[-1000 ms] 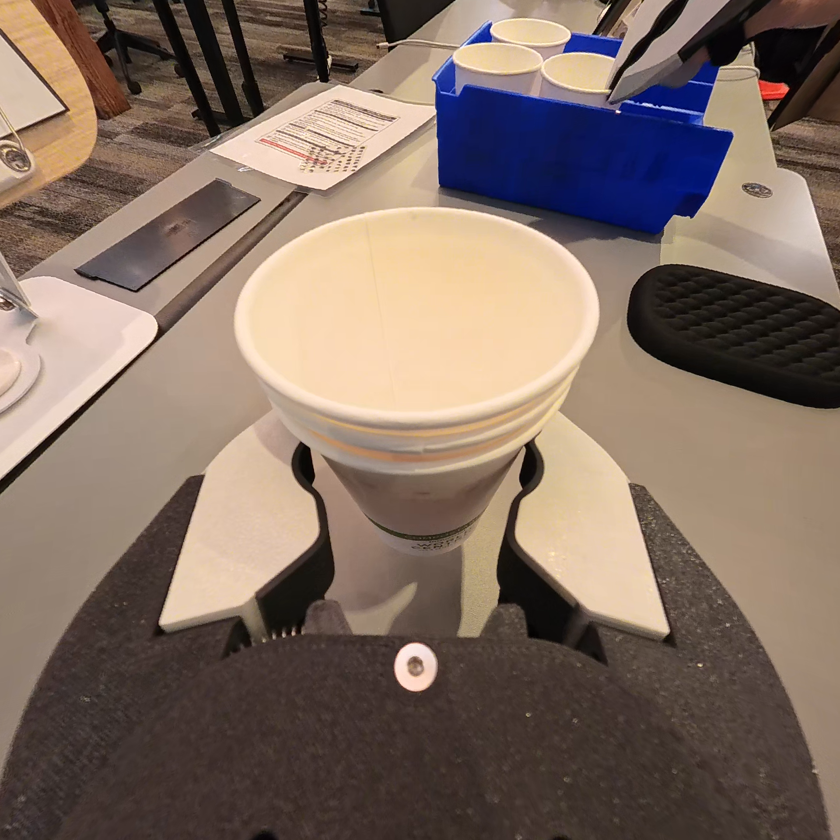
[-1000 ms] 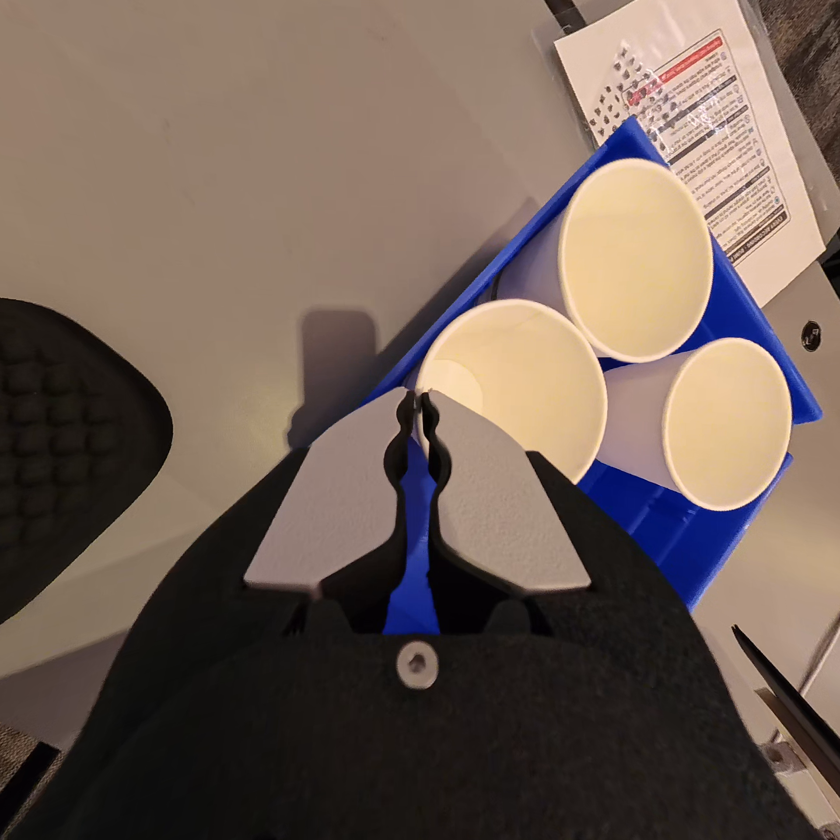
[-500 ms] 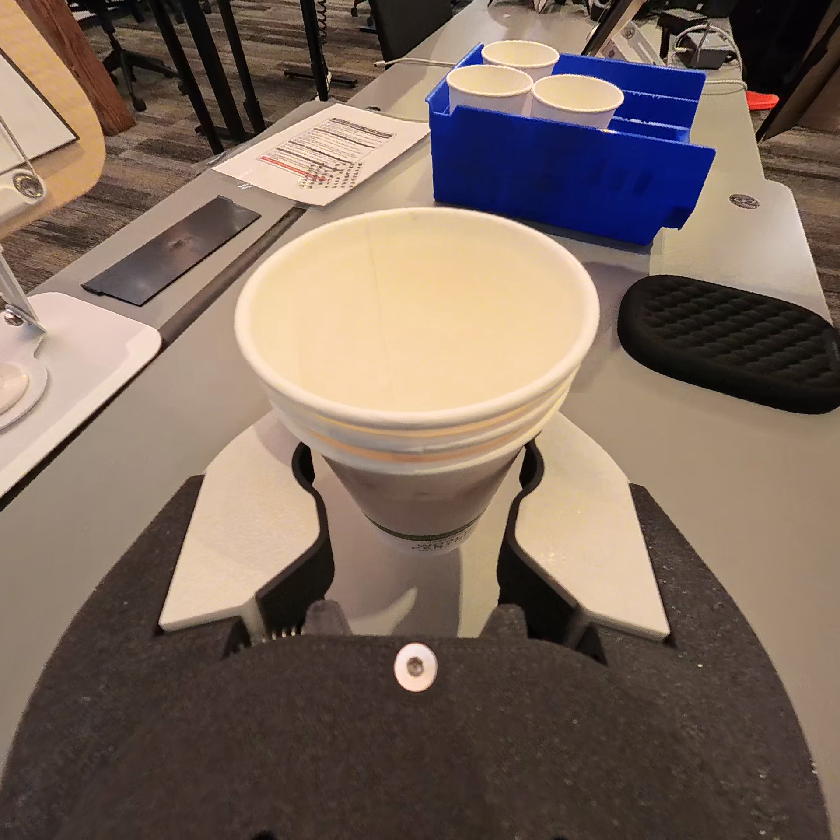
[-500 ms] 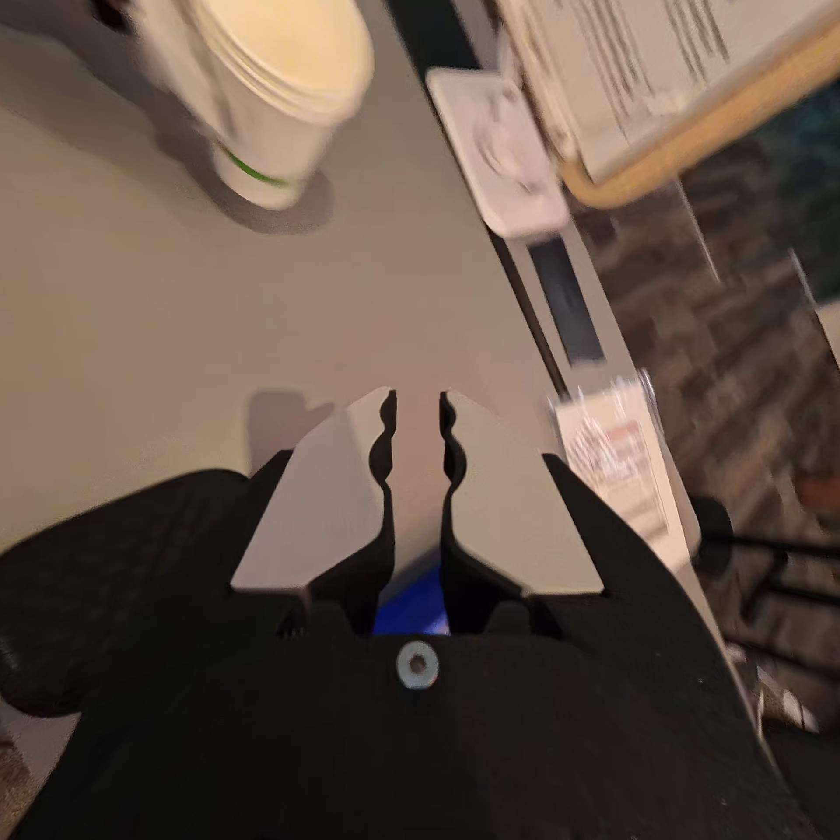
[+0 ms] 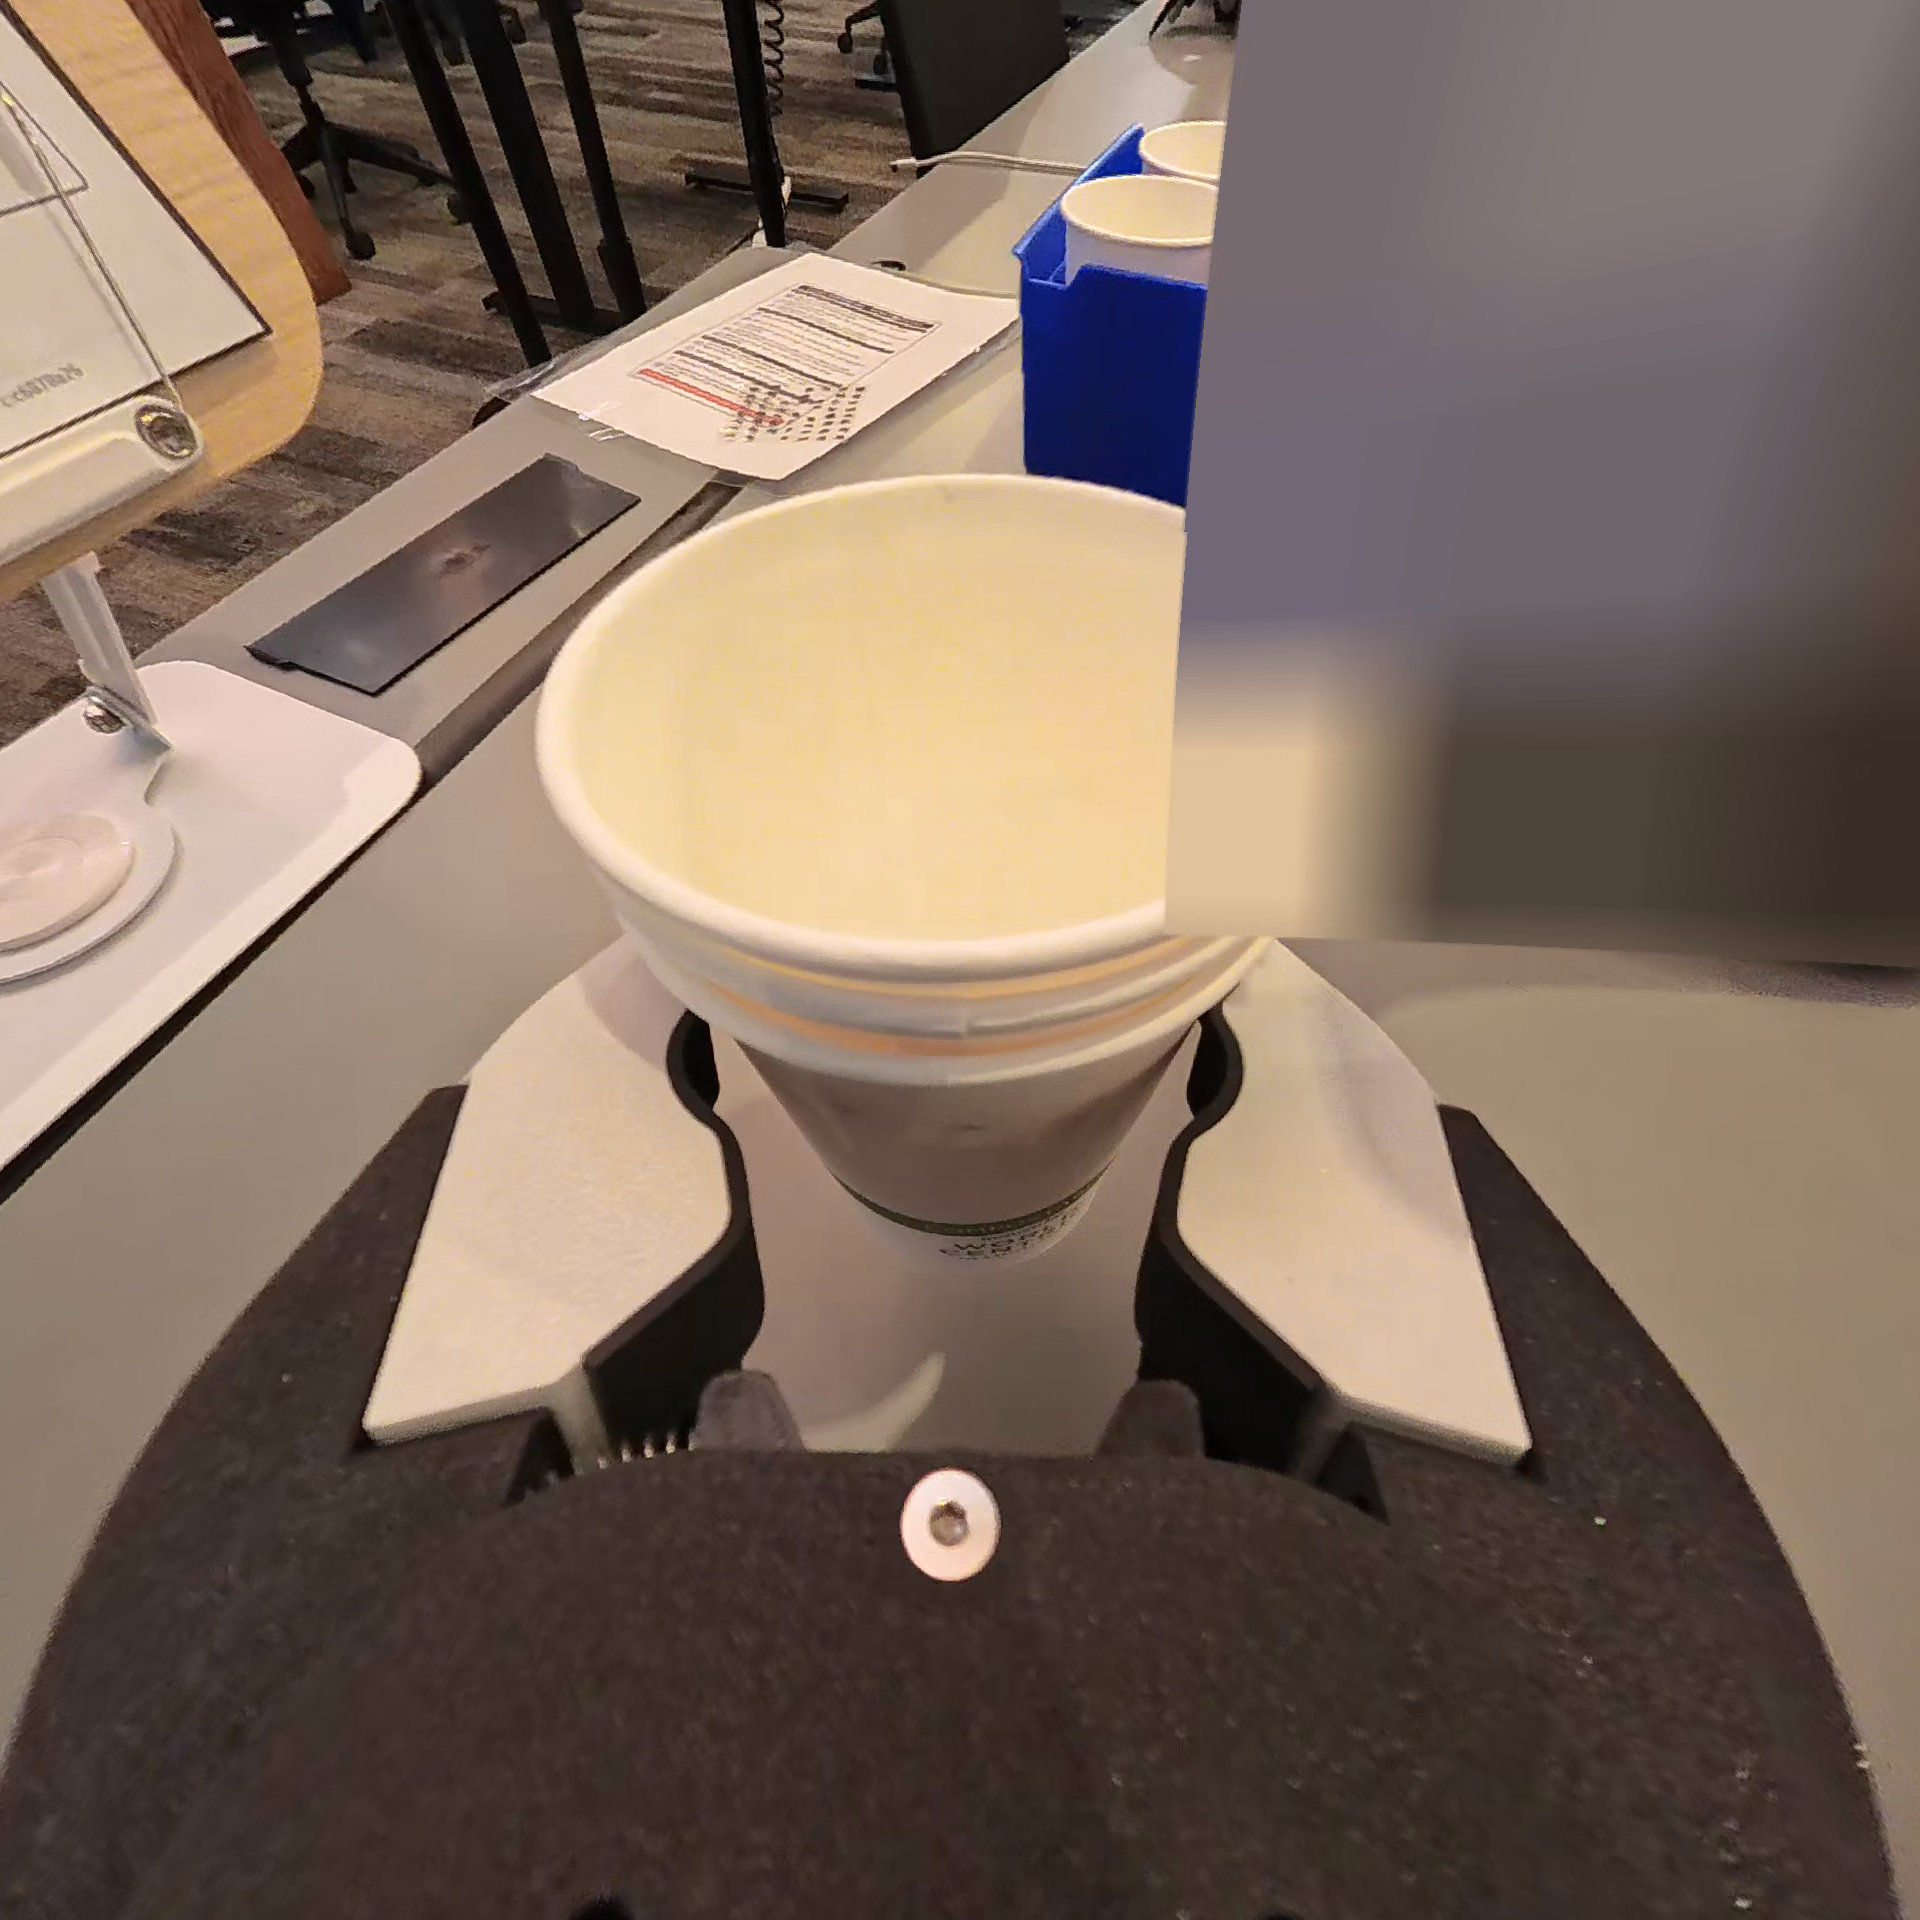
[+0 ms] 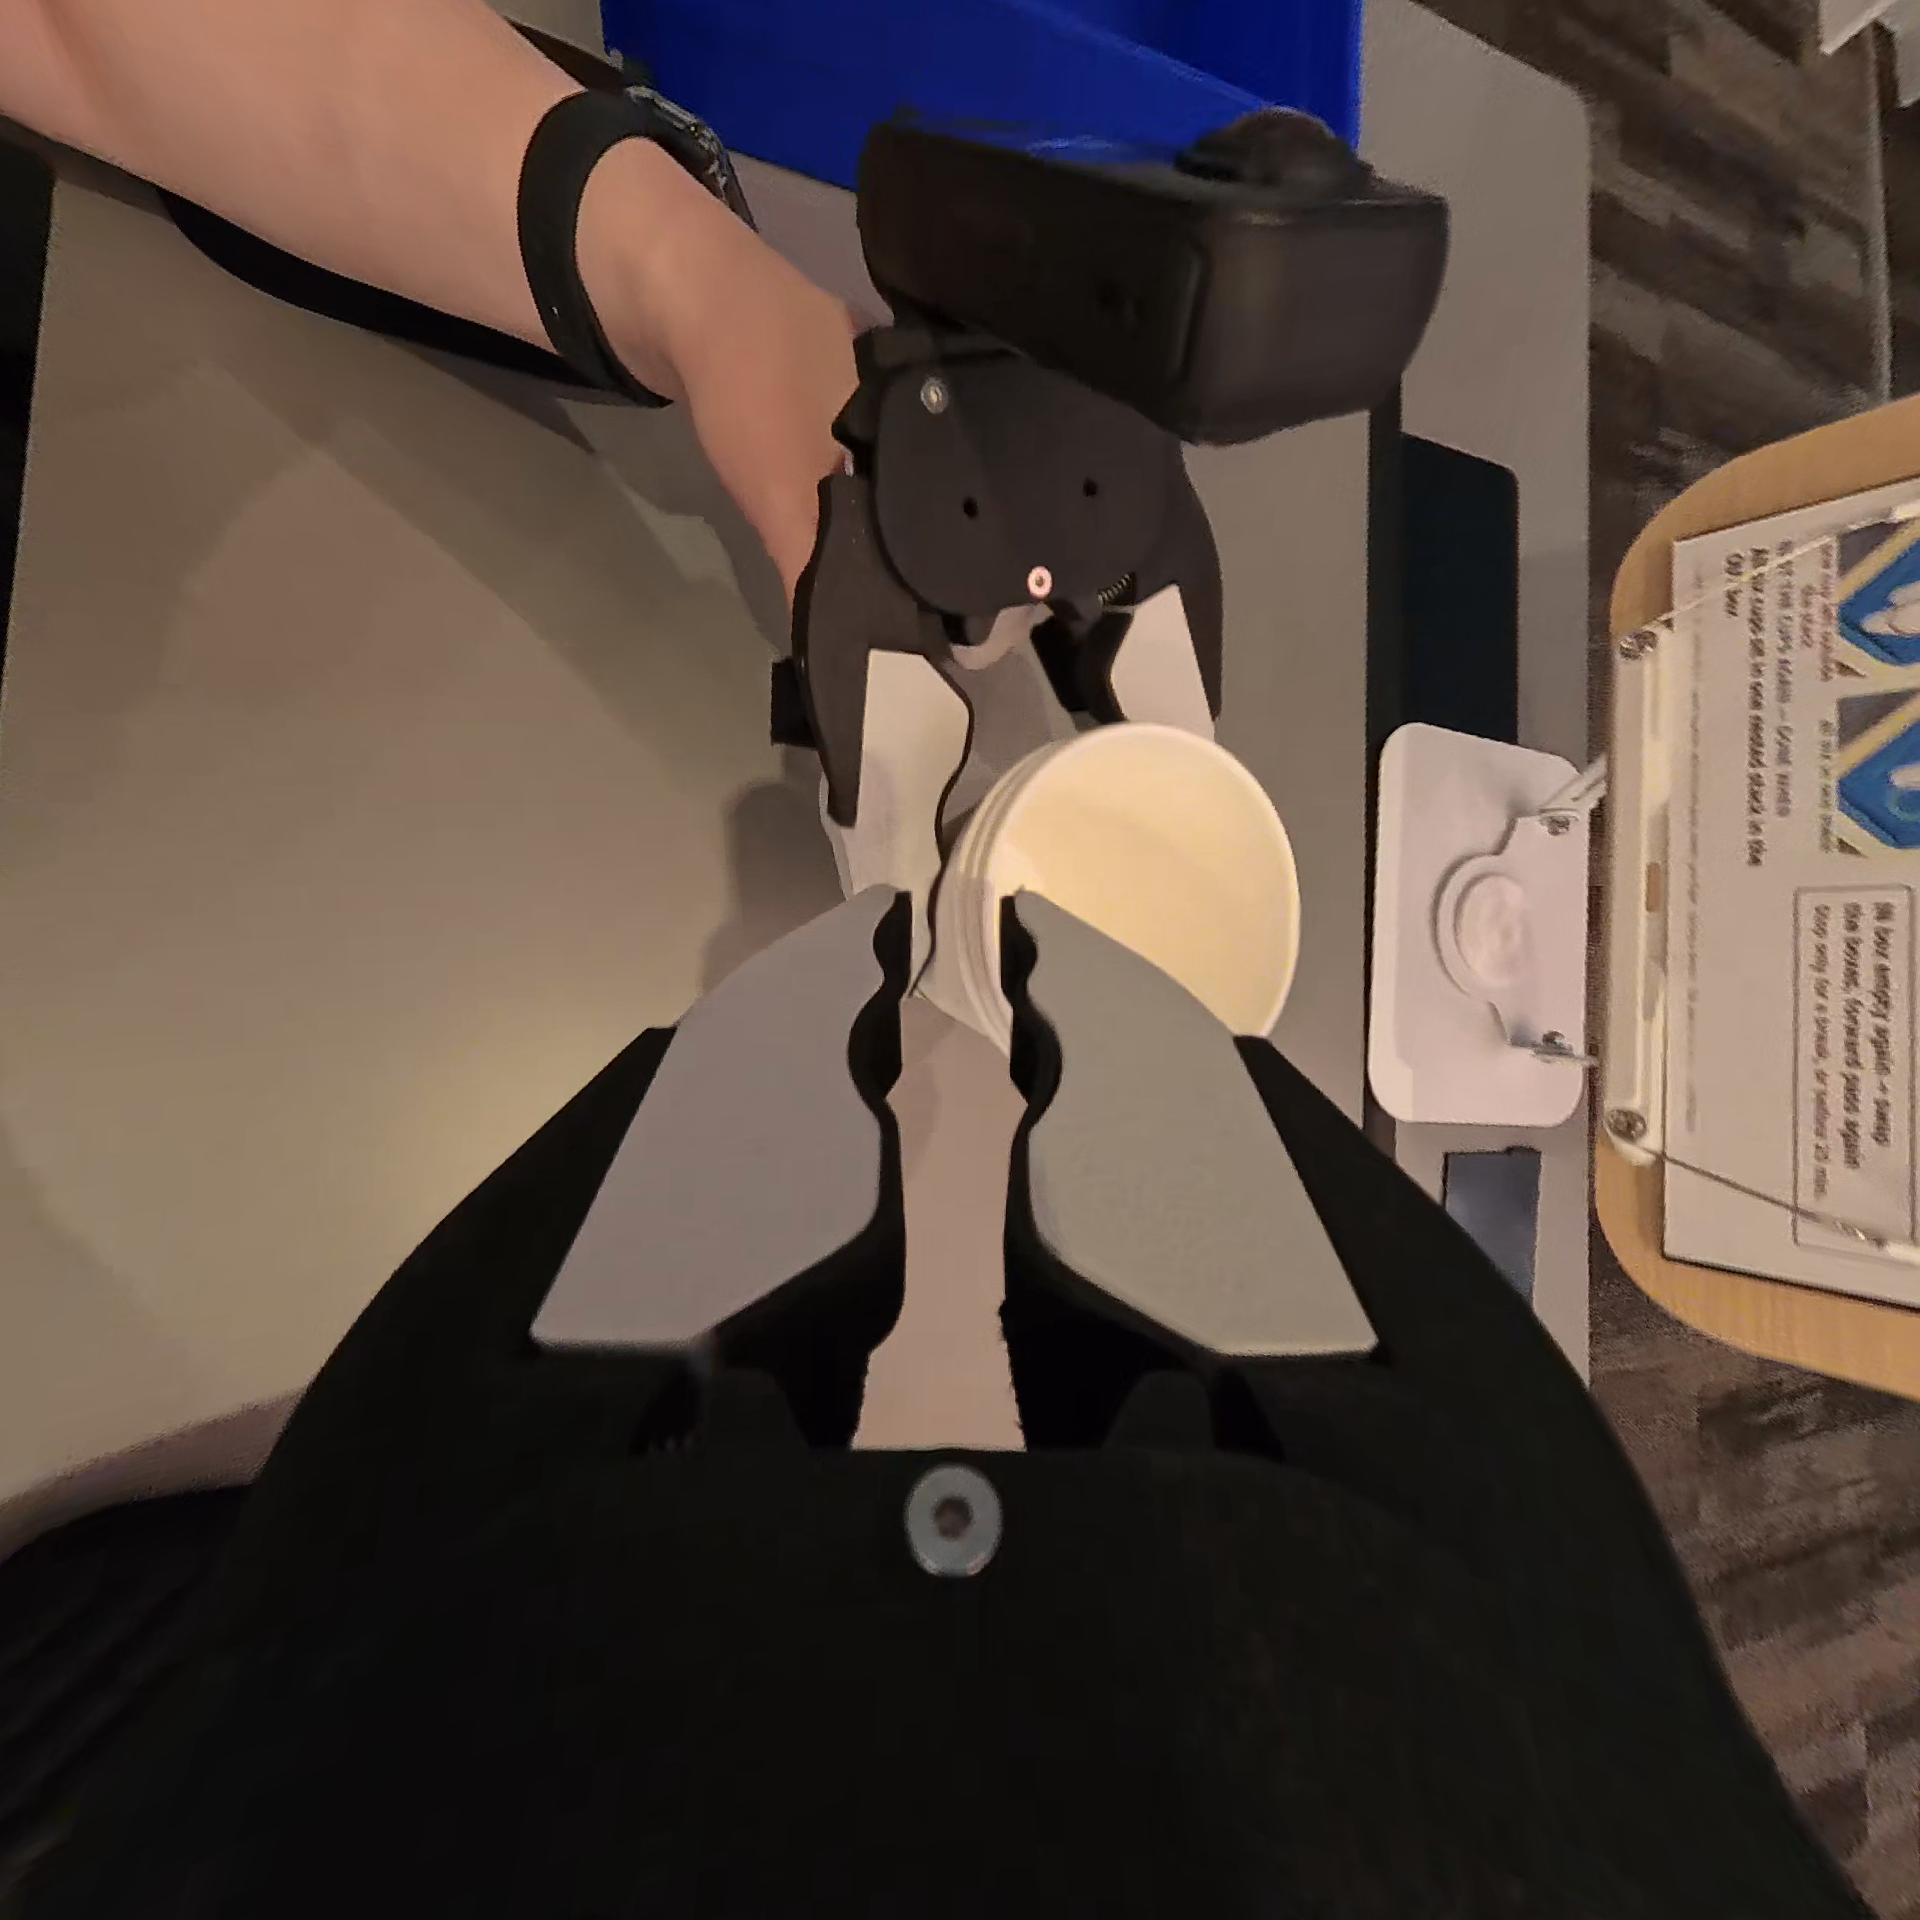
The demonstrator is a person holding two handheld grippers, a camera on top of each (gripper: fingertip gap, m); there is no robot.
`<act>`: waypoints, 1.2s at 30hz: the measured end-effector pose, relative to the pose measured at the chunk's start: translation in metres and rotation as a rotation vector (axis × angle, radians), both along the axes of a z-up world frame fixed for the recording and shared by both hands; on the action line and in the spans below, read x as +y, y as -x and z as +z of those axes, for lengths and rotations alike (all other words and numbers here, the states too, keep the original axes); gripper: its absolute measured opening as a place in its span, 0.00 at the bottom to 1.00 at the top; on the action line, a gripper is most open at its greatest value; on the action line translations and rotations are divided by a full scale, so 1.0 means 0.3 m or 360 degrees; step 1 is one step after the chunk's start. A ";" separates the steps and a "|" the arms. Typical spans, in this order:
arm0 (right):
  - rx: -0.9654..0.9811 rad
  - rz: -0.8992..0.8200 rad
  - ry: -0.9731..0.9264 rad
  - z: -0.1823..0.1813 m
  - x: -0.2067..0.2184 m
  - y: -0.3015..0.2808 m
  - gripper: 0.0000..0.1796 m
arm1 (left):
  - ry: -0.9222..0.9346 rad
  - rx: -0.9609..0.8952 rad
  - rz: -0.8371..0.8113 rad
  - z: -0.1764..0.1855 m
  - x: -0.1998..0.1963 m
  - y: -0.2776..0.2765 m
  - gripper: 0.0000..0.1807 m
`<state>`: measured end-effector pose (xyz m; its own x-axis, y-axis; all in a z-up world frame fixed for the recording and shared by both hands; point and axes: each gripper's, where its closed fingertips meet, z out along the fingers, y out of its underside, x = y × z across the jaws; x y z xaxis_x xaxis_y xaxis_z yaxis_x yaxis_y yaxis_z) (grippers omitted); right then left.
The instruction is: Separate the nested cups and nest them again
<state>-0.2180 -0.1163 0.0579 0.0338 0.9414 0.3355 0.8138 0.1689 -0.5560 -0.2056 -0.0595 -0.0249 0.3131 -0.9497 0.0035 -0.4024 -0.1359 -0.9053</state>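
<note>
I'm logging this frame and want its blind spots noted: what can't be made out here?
- Left wrist view: a mosaic patch hides the right side of the blue bin and part of the cup stack rim.
- Right wrist view: the right gripper fingers cover the stack's near rim, so contact is unclear.
- Both views: the number of nested cups is too fine to count.

Both grippers alike — left gripper [image 5: 951,1049], right gripper [image 6: 954,914]: rough black rounded body, one silver screw at centre, pale grey finger plates with wavy black inner edges; small spring visible – black band on wrist [image 6: 566,244]
</note>
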 end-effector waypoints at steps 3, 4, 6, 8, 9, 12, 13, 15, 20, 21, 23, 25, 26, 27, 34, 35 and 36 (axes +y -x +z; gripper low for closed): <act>-0.0052 0.0025 0.0020 -0.026 0.012 0.033 0.08 | 0.0009 -0.0013 0.0003 0.002 0.005 0.003 0.50; -0.0066 0.0026 0.0021 -0.034 0.018 0.038 0.08 | 0.0006 -0.0018 0.0001 0.005 0.005 0.003 0.50; -0.0097 0.0012 0.0020 -0.048 0.035 0.040 0.08 | -0.0001 -0.0027 -0.0008 0.011 0.002 0.002 0.50; -0.0118 -0.0005 0.0050 -0.062 0.046 0.035 0.07 | -0.0010 -0.0030 -0.0011 0.015 0.000 0.002 0.50; -0.0127 -0.0019 0.0070 -0.069 0.052 0.031 0.07 | -0.0015 -0.0032 -0.0016 0.018 -0.002 0.001 0.50; -0.0113 -0.0013 0.0121 -0.077 0.052 0.026 0.03 | -0.0023 -0.0026 -0.0019 0.019 -0.004 -0.001 0.50; -0.0103 -0.0007 0.0143 -0.078 0.048 0.026 0.02 | -0.0026 -0.0024 -0.0021 0.018 -0.005 -0.002 0.50; -0.0089 -0.0015 0.0171 -0.080 0.045 0.024 0.02 | -0.0030 -0.0019 -0.0023 0.017 -0.007 -0.003 0.50; -0.0073 -0.0019 0.0218 -0.080 0.037 0.020 0.02 | -0.0049 -0.0011 -0.0026 0.018 -0.011 -0.007 0.50; -0.0071 -0.0024 0.0215 -0.077 0.038 0.019 0.01 | -0.0048 -0.0017 -0.0024 0.021 -0.011 -0.007 0.50; -0.0082 -0.0031 0.0199 -0.073 0.040 0.016 0.02 | -0.0049 -0.0024 -0.0021 0.025 -0.011 -0.006 0.50; -0.0092 -0.0034 0.0194 -0.069 0.040 0.014 0.02 | -0.0050 -0.0027 -0.0020 0.028 -0.012 -0.005 0.50; -0.0099 -0.0038 0.0203 -0.068 0.039 0.012 0.02 | -0.0054 -0.0023 -0.0019 0.030 -0.012 -0.005 0.50; -0.0106 -0.0040 0.0209 -0.067 0.038 0.011 0.02 | -0.0056 -0.0022 -0.0018 0.032 -0.013 -0.005 0.50; -0.0099 -0.0029 0.0224 -0.047 0.028 0.020 0.02 | -0.0067 -0.0047 -0.0023 0.053 -0.020 -0.004 0.50; -0.0101 -0.0030 0.0224 -0.046 0.028 0.020 0.02 | -0.0069 -0.0049 -0.0021 0.055 -0.020 -0.003 0.50; -0.0104 -0.0031 0.0222 -0.045 0.029 0.020 0.02 | -0.0069 -0.0051 -0.0020 0.056 -0.020 -0.003 0.50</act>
